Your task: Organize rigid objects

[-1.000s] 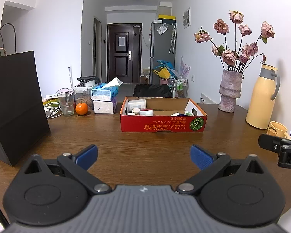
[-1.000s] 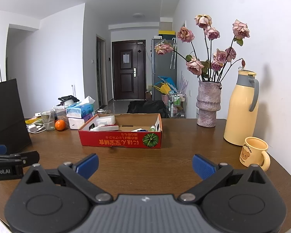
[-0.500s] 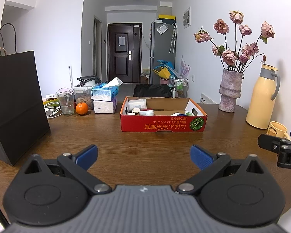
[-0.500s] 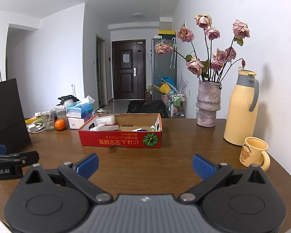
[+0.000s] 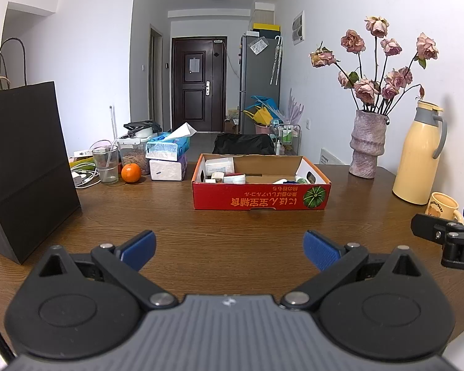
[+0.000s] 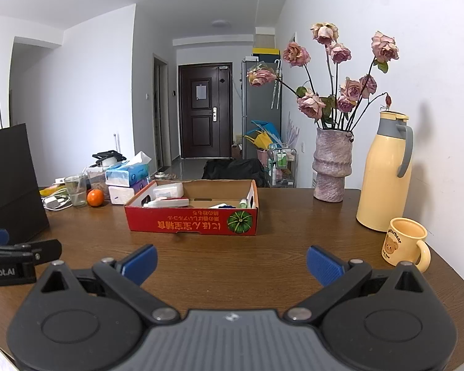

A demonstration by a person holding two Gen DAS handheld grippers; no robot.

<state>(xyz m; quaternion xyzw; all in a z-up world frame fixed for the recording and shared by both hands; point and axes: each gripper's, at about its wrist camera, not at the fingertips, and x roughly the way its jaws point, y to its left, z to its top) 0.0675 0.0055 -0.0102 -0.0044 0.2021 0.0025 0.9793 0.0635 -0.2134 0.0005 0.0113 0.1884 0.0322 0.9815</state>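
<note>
black bag (image 5: 24,160) cut off left, box (image 5: 259,196) contents partly hidden

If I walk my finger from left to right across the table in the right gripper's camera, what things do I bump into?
Black paper bag → glass → orange → red cardboard box → vase of dried roses → yellow thermos jug → yellow bear mug.
</note>
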